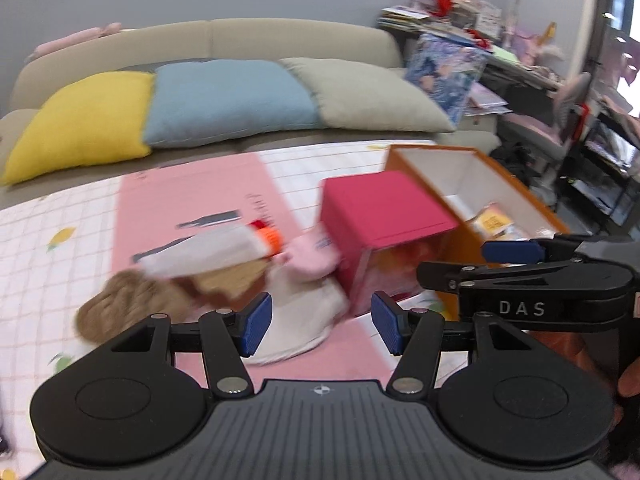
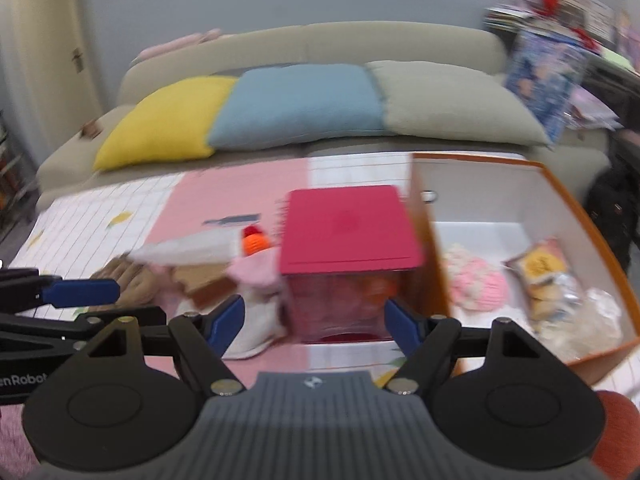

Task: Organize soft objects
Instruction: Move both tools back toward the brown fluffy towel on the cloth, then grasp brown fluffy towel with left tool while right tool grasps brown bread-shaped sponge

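Note:
A heap of soft things lies on the pink mat: a brown knit piece [image 1: 120,308], a white cloth [image 1: 304,320], a pink plush [image 1: 312,256] and a white tube with an orange cap [image 1: 208,248]. My left gripper [image 1: 320,326] is open and empty just short of the white cloth. My right gripper [image 2: 316,322] is open and empty in front of a red-lidded clear box [image 2: 348,256]. The heap shows left of that box in the right wrist view [image 2: 248,292]. An orange box [image 2: 560,264] to the right holds a pink-white knit item [image 2: 476,284] and snack bags [image 2: 548,280].
A beige sofa [image 1: 296,36] with yellow, blue and grey-green cushions stands behind the mat. Cluttered shelves [image 1: 520,64] fill the right side. The right gripper shows at the right edge of the left wrist view [image 1: 560,276]. Both views are motion-blurred.

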Demonstrator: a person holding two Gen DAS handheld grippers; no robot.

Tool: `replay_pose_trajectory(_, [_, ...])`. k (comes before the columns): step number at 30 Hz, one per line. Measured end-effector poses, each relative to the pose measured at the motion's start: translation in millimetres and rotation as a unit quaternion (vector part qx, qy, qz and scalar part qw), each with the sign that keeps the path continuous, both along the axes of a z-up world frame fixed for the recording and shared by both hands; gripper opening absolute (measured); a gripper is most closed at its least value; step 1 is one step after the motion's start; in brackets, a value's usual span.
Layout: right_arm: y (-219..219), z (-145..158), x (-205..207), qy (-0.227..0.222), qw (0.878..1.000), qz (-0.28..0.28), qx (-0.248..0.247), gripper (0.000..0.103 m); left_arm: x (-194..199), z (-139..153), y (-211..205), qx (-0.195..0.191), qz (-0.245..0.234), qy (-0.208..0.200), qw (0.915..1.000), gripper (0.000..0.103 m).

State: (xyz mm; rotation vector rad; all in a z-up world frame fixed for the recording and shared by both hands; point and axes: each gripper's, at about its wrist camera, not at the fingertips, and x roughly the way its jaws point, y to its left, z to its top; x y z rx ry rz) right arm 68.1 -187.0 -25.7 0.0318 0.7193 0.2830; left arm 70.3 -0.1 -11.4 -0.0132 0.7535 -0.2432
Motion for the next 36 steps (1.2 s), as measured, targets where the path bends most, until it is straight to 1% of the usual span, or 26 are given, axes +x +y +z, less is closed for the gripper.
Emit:
replay_pose_trajectory(5, [32.3,-6.6,-2.3,-0.002,0.999,0.045,-0.017,0.076,-8.9,-15.5,31.0,0.005,0.049,0.011,0.9987,0.067])
replay_pose_trajectory(11, [61.9,-16.2,4.5,-0.003,0.996,0.084,-0.032,0.075,-6.7,-30.1,56.8,0.034,0.092,0.016,0.9951,0.067])
replay_pose_trajectory(13, [71.1,-23.0,9.6,0.0,0.995,0.093,-0.041,0.074,-3.1,-35.1,65.1,0.039,0.107,0.019,0.9933,0.069])
replay_pose_trajectory(15, [79.3,-28.3,15.5,0.003,0.994,0.101,-0.049,0.073,1.8,-40.6,72.6,0.046,0.12,0.022,0.9914,0.075])
replay_pose_trajectory(18, [90.5,-36.2,23.9,0.007,0.991,0.115,-0.06,0.067,12.1,-53.8,86.9,0.058,0.143,0.032,0.9875,0.075])
replay_pose_trajectory(20, [99.6,-41.5,28.4,0.005,0.99,0.126,-0.068,0.066,19.7,-63.0,95.6,0.056,0.158,0.046,0.9847,0.075])
replay_pose_trajectory(23, [113.0,-50.3,37.8,0.004,0.987,0.145,-0.071,0.064,30.0,-75.0,107.2,0.037,0.175,0.064,0.9818,0.075])
replay_pose_trajectory(25, [122.0,-59.4,45.7,0.008,0.985,0.157,-0.071,0.063,34.3,-79.9,111.8,0.028,0.181,0.067,0.9809,0.075])
replay_pose_trajectory(29, [138.9,-78.8,62.3,0.011,0.982,0.172,-0.078,0.063,40.7,-90.4,114.3,0.045,0.179,0.068,0.9805,0.077])
replay_pose_trajectory(32, [153.0,-90.4,72.1,-0.004,0.977,0.186,-0.101,0.068,45.7,-97.6,114.5,0.059,0.183,0.072,0.9787,0.079])
replay_pose_trajectory(34, [161.1,-95.7,77.9,-0.023,0.975,0.179,-0.128,0.083,48.2,-100.6,115.9,0.065,0.19,0.073,0.9768,0.08])
replay_pose_trajectory(36, [166.9,-99.7,84.8,-0.035,0.975,0.168,-0.142,0.084,51.9,-102.5,118.4,0.063,0.196,0.075,0.9756,0.08])
